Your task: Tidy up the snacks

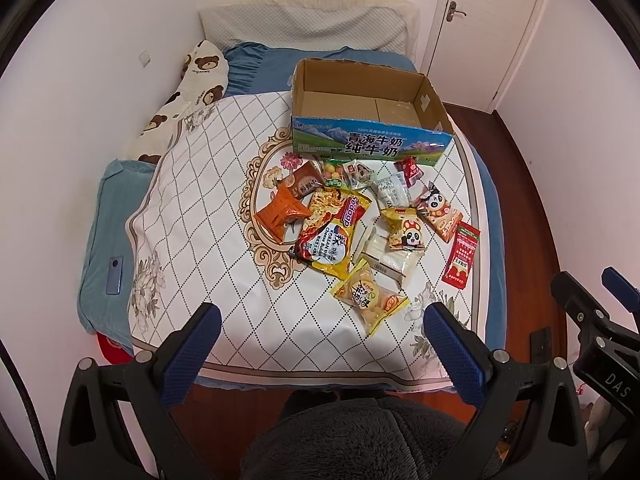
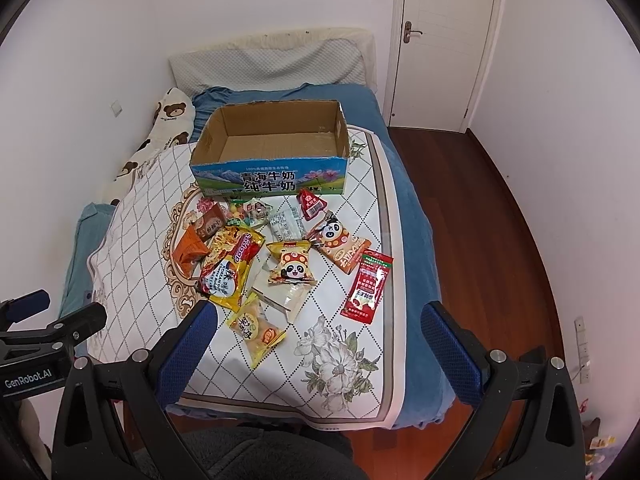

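Two tools, your left tool [image 1: 320,344] and right tool [image 2: 318,340], hang spread wide and holding nothing above the bed's [image 2: 404,216] near edge. Your snack packets [image 2: 280,264] lie scattered on the quilted mat [image 2: 140,240], just in front of the open cardboard box [image 2: 272,178].

left gripper [image 1: 320,344] fingers apart, empty | snacks [image 1: 360,224] on bed | box [image 1: 372,114] behind

Blue milk box [image 1: 370,142], white diamond-check cloth [image 1: 208,208] — red sachet [image 2: 366,285], orange packet [image 1: 281,212]
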`<act>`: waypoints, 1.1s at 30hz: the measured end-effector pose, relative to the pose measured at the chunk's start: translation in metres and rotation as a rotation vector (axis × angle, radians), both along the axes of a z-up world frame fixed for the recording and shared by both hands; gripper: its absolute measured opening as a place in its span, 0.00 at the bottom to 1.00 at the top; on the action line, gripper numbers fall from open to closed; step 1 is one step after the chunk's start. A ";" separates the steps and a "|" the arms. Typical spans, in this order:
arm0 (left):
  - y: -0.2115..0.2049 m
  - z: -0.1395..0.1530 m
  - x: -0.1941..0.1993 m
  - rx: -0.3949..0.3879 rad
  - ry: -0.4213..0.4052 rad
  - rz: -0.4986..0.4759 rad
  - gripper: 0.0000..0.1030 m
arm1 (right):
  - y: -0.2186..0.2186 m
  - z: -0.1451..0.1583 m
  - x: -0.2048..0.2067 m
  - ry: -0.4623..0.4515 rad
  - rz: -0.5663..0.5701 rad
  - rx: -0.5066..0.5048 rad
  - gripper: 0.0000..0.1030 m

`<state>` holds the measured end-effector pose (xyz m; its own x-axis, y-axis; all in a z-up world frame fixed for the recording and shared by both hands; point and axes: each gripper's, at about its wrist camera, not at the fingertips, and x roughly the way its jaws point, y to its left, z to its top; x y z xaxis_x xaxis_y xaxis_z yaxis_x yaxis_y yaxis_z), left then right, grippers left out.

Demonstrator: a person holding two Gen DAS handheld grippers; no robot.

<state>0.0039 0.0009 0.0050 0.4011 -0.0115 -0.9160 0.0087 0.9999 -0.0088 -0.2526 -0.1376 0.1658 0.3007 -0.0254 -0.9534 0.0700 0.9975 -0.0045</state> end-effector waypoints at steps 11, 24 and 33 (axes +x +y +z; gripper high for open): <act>0.000 0.002 0.003 0.000 -0.002 -0.002 1.00 | 0.000 0.001 0.002 -0.008 -0.003 0.002 1.00; -0.003 0.007 0.010 0.004 -0.009 -0.009 1.00 | 0.001 0.001 0.003 -0.012 -0.003 0.006 1.00; -0.001 0.006 0.008 0.002 -0.011 -0.008 1.00 | 0.002 -0.001 0.008 -0.007 -0.003 0.017 1.00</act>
<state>0.0123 -0.0004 0.0108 0.4111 -0.0127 -0.9115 0.0167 0.9998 -0.0064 -0.2448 -0.1356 0.1648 0.3075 -0.0105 -0.9515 0.0734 0.9972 0.0127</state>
